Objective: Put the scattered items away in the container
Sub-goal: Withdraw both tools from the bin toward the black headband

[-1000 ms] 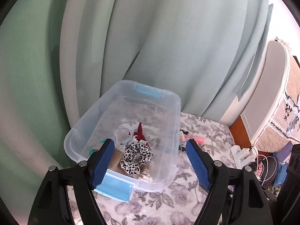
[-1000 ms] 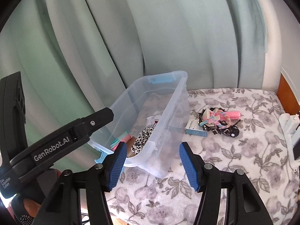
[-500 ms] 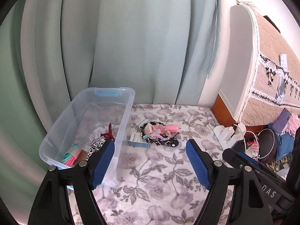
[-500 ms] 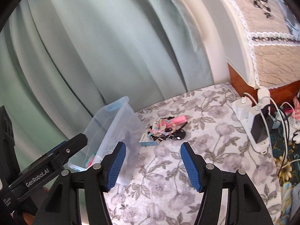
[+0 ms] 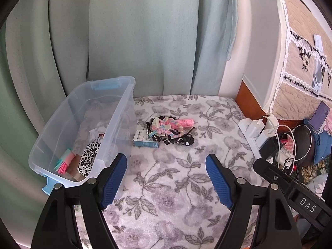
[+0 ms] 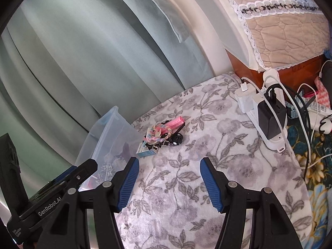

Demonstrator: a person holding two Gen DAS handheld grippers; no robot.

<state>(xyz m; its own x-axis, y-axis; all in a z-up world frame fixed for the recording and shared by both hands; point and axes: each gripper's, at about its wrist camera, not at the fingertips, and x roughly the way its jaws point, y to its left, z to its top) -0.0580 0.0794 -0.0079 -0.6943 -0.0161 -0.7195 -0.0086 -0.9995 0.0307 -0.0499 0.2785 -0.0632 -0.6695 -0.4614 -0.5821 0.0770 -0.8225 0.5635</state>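
Note:
A clear plastic bin (image 5: 126,95) with blue latches stands at the left on the floral blanket; it shows in the right wrist view (image 6: 108,130) too. Inside lie a leopard scrunchie (image 5: 88,157) and a pink-teal tassel (image 5: 64,161). Right of the bin lies a pile: a small blue box (image 5: 144,141) (image 6: 146,151), a pastel braided band (image 5: 164,126) (image 6: 154,136), a pink roller (image 5: 184,122) (image 6: 175,122) and black hair clips (image 5: 178,140) (image 6: 175,140). My left gripper (image 5: 166,178) and right gripper (image 6: 168,180) are open and empty, short of the pile.
A white power strip (image 5: 252,130) (image 6: 267,112) with chargers and cables sits at the blanket's right edge. Green curtains (image 5: 145,31) hang behind. A quilted cover (image 6: 280,20) and clutter (image 5: 305,143) lie to the right. The blanket (image 5: 170,217) spreads under the grippers.
Both grippers have swung right from the bin toward the pile of scattered items. Both stay open and empty.

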